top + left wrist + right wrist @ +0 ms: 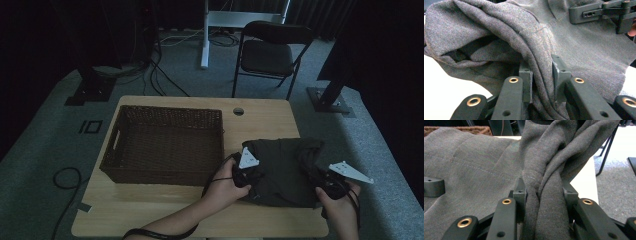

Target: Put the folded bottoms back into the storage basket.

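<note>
Seen from the high view, a dark grey garment [282, 170] lies bunched on the right half of the wooden tabletop [165, 207], just beside an empty wicker basket [165, 145]; a person's hands hold the left claw [248, 176] at the garment's near left edge and the right claw [320, 187] at its near right edge. In the left gripper view, the left claw [541, 80] is pinched on a thick fold of the garment [499, 32], with the other claw [599, 12] farther off across the cloth. In the right gripper view, the right claw [544, 195] is pinched on a gathered rope of the garment [474, 162], the basket [456, 130] beyond. Judging from this, both grips are made (the cloth looks partly raised), while carrying it over and into the basket is probably still to do.
</note>
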`<state>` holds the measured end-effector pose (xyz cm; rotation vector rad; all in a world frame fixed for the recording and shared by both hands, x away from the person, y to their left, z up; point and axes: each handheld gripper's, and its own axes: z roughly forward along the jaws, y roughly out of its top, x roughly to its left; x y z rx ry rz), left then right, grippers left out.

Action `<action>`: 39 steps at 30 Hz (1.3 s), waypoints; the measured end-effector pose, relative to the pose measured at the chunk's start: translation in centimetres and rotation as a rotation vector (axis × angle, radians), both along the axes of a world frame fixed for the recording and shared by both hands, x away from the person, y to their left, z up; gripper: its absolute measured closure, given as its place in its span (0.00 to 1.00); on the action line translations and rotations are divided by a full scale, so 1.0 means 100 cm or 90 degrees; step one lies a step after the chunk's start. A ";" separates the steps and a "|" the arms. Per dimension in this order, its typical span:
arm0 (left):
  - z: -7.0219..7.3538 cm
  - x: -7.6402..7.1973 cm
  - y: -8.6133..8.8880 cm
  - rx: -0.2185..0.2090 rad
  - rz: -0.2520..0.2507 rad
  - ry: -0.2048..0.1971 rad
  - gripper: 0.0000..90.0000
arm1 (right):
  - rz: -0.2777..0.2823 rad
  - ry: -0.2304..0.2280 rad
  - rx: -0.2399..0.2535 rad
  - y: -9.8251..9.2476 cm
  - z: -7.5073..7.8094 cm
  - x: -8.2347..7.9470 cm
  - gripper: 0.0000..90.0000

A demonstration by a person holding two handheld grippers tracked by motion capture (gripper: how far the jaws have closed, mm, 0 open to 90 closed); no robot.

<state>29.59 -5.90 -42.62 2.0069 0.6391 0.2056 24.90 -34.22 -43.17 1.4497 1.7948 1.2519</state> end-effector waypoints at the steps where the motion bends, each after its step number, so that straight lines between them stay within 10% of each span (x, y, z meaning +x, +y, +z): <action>1: 0.000 0.000 0.000 0.000 0.000 0.000 0.83 | 0.000 0.000 0.000 0.000 0.000 0.000 0.73; 17: 0.057 0.020 0.040 -0.025 0.008 -0.023 0.83 | 0.039 -0.048 0.002 0.031 0.050 0.024 0.73; 39: 0.080 0.046 0.119 -0.028 0.062 -0.055 0.83 | 0.097 -0.081 0.004 0.107 0.081 0.068 0.73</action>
